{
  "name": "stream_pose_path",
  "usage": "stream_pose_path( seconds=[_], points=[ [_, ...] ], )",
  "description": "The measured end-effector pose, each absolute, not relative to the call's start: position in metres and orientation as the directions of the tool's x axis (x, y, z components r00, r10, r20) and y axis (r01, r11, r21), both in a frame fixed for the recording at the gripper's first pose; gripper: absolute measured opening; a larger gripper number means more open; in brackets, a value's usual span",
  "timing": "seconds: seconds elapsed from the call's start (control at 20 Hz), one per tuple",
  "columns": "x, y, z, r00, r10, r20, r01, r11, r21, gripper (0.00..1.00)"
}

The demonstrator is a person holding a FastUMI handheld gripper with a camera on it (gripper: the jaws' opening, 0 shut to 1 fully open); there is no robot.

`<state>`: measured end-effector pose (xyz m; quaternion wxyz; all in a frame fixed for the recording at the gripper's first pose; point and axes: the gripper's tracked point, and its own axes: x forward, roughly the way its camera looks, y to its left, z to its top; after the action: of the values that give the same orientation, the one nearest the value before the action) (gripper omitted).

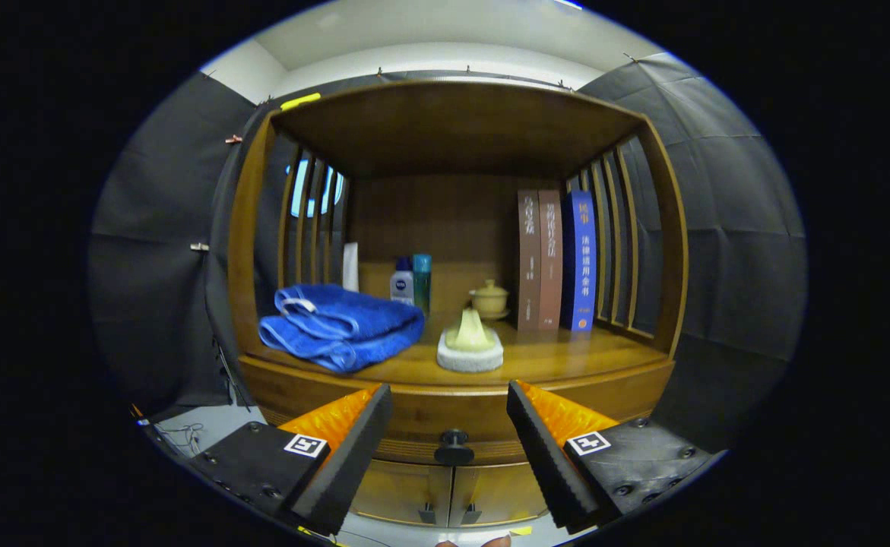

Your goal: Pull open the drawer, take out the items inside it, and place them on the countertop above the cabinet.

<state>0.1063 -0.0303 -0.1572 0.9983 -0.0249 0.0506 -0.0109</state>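
Gripper (450, 425) fingers spread, grasping nothing; drawer (452, 414) shut with knob (454, 447) between them; towel (338, 325) on countertop (566, 357) beyond.

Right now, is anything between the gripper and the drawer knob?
Nothing visible. The gripper is open, and the dark drawer knob sits in the gap between its fingers, just ahead. The blue towel and the tissue holder lie higher, on the countertop, clear of that path.
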Motion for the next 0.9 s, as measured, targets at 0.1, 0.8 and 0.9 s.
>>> stream_pose_path(
  seconds=[0.1, 0.8, 0.9],
  points=[
    [0.096, -0.025, -0.118, 0.997, -0.001, -0.072, -0.001, 1.000, -0.027, 0.99],
    [0.023, -0.007, 0.022, 0.998, 0.041, -0.044, -0.040, 0.999, 0.017, 0.99],
    [0.011, -0.005, 0.027, 0.998, 0.044, -0.037, -0.042, 0.998, 0.043, 0.99]
  ],
)
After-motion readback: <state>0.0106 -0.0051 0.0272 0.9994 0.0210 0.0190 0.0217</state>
